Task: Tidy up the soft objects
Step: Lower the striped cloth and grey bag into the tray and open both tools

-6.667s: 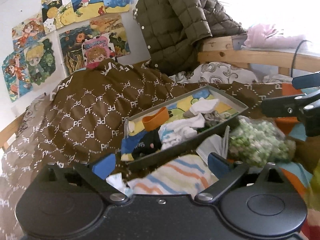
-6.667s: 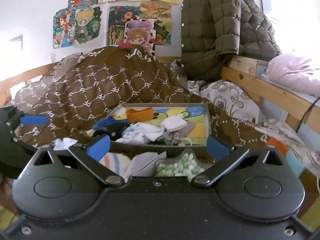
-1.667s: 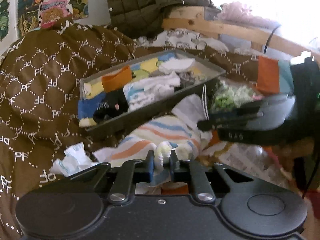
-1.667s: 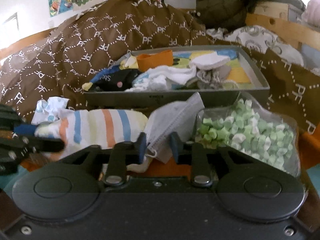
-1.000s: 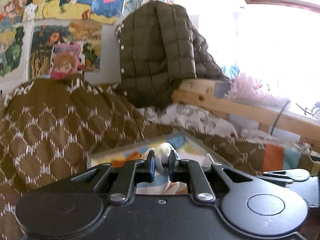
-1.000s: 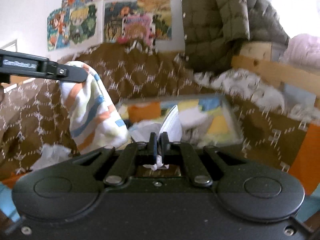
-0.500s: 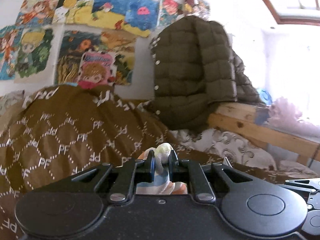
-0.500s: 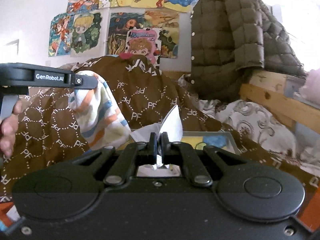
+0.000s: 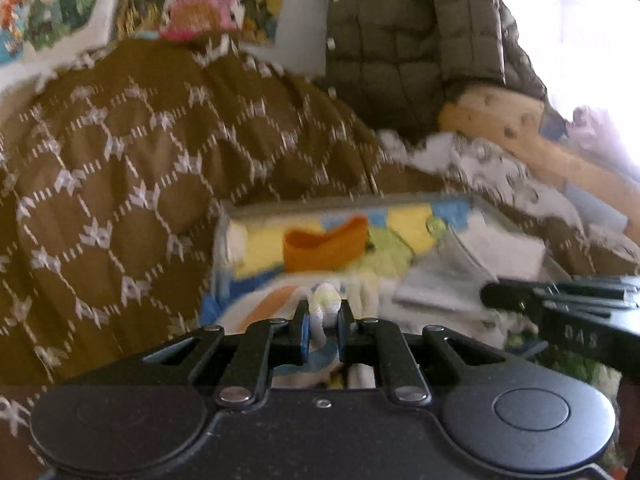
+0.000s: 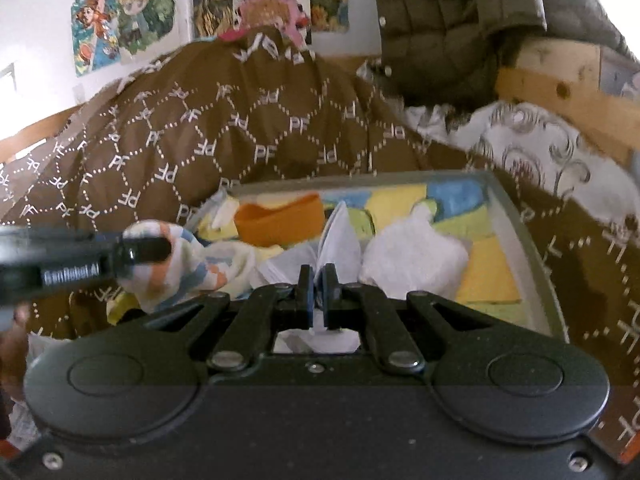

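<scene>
My left gripper [image 9: 323, 307] is shut on a striped sock [image 9: 326, 300] with orange, blue and cream bands; in the right wrist view the same sock [image 10: 180, 264] hangs from it over the left end of the grey tray [image 10: 516, 220]. My right gripper [image 10: 316, 276] is shut on a pale grey face mask [image 10: 340, 240], held above the tray's middle. In the left wrist view the right gripper [image 9: 560, 304] enters from the right with the mask [image 9: 440, 276]. The tray [image 9: 340, 200] holds an orange band [image 9: 324, 244], a white sock [image 10: 412, 256] and other small fabrics.
The tray rests on a bed against a heaped brown patterned duvet [image 10: 200, 132]. An olive quilted jacket [image 10: 460, 20] hangs over the wooden bed rail [image 10: 560, 92] at the back right. Cartoon posters [image 10: 128, 12] cover the wall. A patterned white pillow [image 10: 540, 148] lies right of the tray.
Both grippers have come down and forward over the tray, each keeping its hold. The tray's contents now fill the lower view, where half a second ago the wall and jacket dominated.
</scene>
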The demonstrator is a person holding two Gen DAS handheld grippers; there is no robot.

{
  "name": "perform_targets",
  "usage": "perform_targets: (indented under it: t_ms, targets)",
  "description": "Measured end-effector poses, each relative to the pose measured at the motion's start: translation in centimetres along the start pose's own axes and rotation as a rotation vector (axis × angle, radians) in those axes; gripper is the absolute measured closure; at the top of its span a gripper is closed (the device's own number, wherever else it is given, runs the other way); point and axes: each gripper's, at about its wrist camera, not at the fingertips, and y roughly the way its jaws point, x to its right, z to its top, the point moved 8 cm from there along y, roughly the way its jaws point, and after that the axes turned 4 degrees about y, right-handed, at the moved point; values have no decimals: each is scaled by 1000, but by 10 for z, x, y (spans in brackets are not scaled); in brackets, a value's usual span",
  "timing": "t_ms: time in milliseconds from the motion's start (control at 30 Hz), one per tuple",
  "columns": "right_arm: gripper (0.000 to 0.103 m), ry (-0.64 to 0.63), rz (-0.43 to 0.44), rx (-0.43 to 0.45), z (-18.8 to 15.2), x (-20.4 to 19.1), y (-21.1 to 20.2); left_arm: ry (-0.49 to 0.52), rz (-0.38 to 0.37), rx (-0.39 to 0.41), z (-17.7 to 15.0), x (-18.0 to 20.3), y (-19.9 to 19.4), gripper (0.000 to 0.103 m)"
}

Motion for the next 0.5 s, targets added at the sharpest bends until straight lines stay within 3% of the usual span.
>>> perform_targets:
  t_ms: [200,500]
  targets:
    - [97,6,3,-14,-5,0,-3,32,-21,-26,-10,14,-4,81]
    - [73,11,-1,42,7,11,-32,19,0,10,-1,19,-29,54]
